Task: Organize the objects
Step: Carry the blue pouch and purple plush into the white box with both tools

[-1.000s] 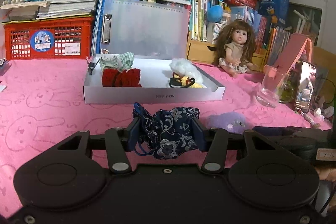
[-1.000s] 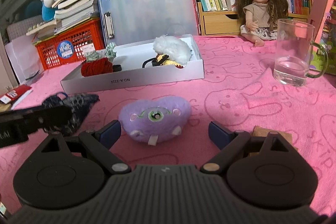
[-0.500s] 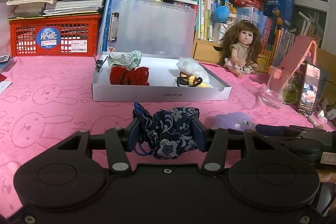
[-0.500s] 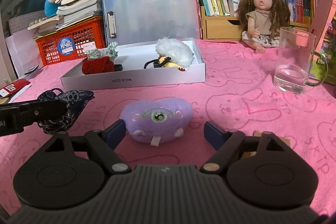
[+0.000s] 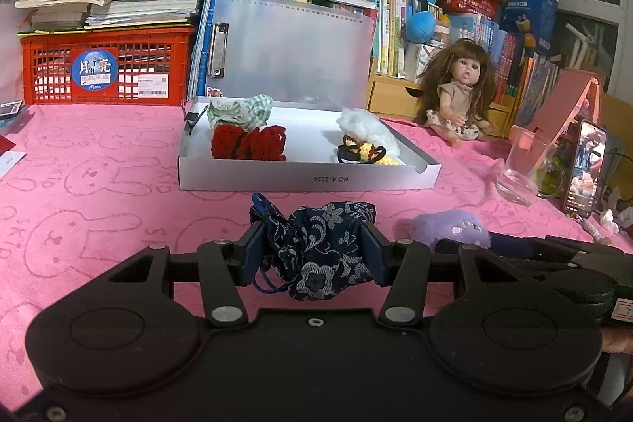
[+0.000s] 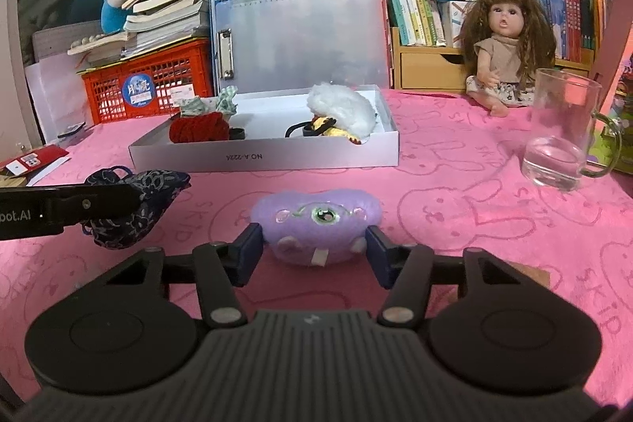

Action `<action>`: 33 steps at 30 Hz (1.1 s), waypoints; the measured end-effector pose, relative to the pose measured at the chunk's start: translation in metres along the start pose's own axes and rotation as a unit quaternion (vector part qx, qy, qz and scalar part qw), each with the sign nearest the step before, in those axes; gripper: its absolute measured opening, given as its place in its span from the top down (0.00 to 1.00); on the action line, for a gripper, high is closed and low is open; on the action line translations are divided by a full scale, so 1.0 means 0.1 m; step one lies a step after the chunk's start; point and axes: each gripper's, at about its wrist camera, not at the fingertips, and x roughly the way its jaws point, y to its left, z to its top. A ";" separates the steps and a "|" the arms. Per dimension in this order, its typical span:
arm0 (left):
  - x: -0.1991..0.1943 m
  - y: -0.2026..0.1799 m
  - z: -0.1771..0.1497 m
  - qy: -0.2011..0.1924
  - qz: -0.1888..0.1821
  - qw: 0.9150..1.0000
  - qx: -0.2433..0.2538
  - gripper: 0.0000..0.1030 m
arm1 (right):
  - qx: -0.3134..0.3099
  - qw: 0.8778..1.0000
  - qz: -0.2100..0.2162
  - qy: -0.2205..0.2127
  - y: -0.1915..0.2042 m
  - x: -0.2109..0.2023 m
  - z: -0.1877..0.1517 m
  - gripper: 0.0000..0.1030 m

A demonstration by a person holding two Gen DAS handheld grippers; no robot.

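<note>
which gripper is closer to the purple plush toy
Right. The right gripper has the purple plush toy between its jaws, which have just been closing onto it. The left gripper, off to the toy's left, clamps the navy floral pouch.

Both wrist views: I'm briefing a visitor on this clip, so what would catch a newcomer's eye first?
Probably the two soft things in the claws: the left claw is shut on a navy floral pouch, while the right claw, which has just been closing, presses a purple plush. Behind them a white box sits on the pink bunny-print cloth, with a long-haired doll at the back right.
</note>
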 end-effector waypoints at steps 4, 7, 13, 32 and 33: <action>-0.02 0.02 0.05 -0.009 0.003 1.000 0.003 0.52 | 0.005 1.000 0.007 0.004 -0.02 -0.01 0.01 0.44; -0.02 0.03 0.09 -0.015 0.005 1.000 0.003 0.52 | 0.019 1.000 0.012 0.008 -0.07 0.00 0.02 0.45; 0.02 0.08 0.17 -0.016 0.006 1.000 0.007 0.52 | 0.027 1.000 0.010 0.004 -0.07 0.00 0.07 0.45; 0.46 0.26 0.52 -0.017 0.014 1.000 -0.021 0.52 | 0.054 0.998 0.013 -0.016 -0.10 0.17 0.50 0.48; 0.50 0.28 0.54 -0.015 0.015 0.999 -0.025 0.52 | 0.053 0.998 0.013 -0.017 -0.09 0.19 0.53 0.48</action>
